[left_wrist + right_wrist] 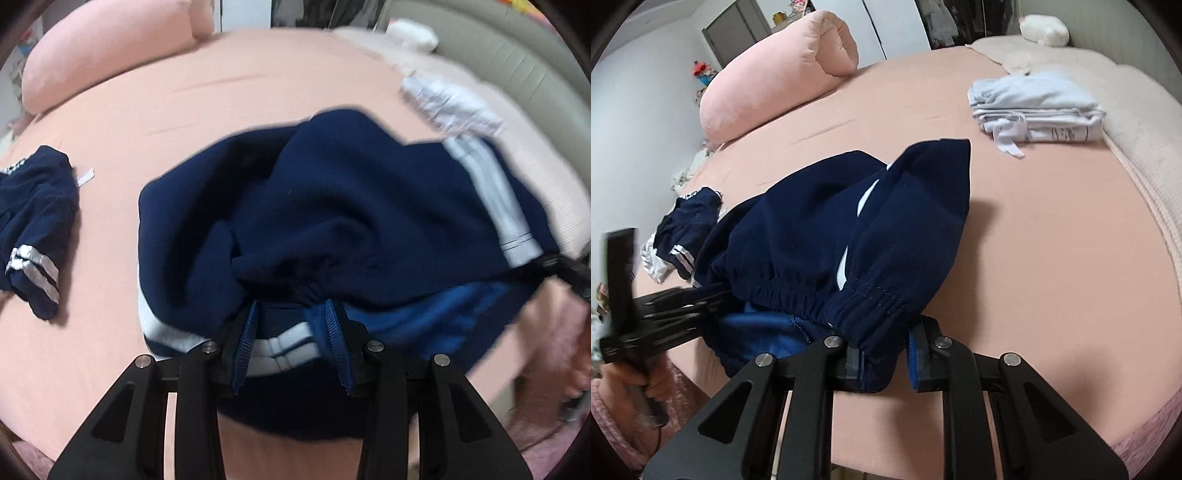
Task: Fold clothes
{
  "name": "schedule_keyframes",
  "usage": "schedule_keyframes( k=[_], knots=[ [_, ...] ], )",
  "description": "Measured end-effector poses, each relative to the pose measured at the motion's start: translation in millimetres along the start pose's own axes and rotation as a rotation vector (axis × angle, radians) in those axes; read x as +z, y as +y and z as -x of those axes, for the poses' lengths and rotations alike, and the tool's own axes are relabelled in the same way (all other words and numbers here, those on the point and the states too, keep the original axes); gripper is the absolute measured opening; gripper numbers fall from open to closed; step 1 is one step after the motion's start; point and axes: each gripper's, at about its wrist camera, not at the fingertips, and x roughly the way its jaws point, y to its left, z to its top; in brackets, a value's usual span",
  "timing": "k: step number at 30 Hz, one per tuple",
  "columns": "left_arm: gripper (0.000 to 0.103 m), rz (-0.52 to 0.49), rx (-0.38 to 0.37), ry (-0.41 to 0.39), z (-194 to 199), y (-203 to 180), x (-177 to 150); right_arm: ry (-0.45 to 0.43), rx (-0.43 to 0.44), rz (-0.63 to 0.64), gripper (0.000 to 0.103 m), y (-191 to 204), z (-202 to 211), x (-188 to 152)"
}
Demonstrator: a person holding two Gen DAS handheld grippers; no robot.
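Observation:
Navy sports pants (351,206) with white side stripes and an elastic waistband lie bunched on the pink bed sheet (221,110). My left gripper (291,314) is shut on the gathered waistband, and the cloth drapes over its fingertips. In the right wrist view the same pants (820,229) stretch from the left gripper (726,295) at the left to my right gripper (886,354), which is shut on the waistband's other end. That right gripper (554,264) shows at the far right edge of the left wrist view, at the striped corner.
A second navy garment (37,221) with white cuff stripes lies crumpled to the left. A folded pale blue stack (1034,107) sits at the far right beside a beige blanket (1126,129). A rolled pink duvet (775,81) lies at the back. A person's hand (628,380) holds the left gripper.

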Motion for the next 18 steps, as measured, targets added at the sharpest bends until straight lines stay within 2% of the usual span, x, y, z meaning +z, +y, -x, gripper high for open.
schedule_keyframes(
  k=[5,7,8,10,11,15,16,18],
  knots=[
    [0.041,0.042,0.012,-0.033,-7,3,4,0.022,-0.010,-0.022,0.016,-11,-4,-3],
    [0.041,0.007,0.031,-0.061,-12,-6,7,0.056,0.001,-0.030,0.017,-10,-10,-6],
    [0.041,-0.022,0.044,-0.078,-15,-13,10,0.077,0.004,-0.024,0.022,-7,-15,-7],
    [0.040,-0.035,0.039,-0.100,-17,-20,17,0.115,-0.006,0.007,0.025,-1,-27,-10],
    [0.034,-0.020,0.031,-0.114,-17,-21,22,0.126,-0.016,0.022,0.025,1,-31,-11],
    [0.033,0.148,0.036,-0.210,12,2,35,0.118,-0.114,0.043,0.024,0,-34,-12],
    [0.033,0.179,0.053,-0.234,22,10,36,0.121,-0.130,0.032,0.029,-4,-34,-12],
    [0.032,0.224,0.101,-0.276,39,24,35,0.124,-0.114,0.002,0.031,-8,-33,-11]
  ],
)
